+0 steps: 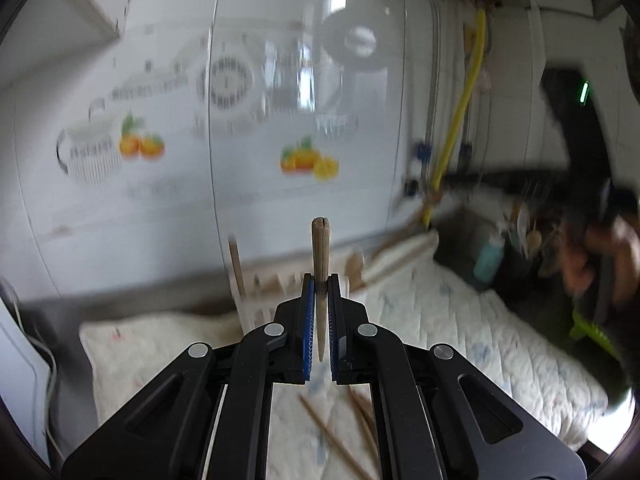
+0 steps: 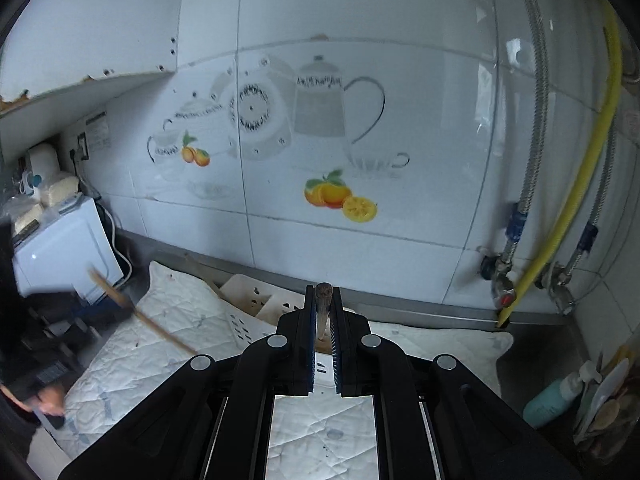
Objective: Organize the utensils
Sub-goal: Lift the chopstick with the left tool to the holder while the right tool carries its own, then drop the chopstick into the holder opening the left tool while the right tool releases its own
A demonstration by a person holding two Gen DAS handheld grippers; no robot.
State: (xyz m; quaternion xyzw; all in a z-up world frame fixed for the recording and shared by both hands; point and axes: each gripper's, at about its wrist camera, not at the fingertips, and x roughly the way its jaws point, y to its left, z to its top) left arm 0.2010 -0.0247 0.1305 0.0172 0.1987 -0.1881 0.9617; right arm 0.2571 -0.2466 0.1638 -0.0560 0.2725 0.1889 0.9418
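Left wrist view: a white quilted cloth is seen spread over the counter below a tiled wall printed with teapots and oranges. A pale slotted utensil rack lies on the cloth. The left gripper is clamped on a round wooden stick, held upright, pale brown with a split tip. The right gripper is closed on a darker wooden handle, held just above the rack. Loose chopsticks are seen lying on the cloth.
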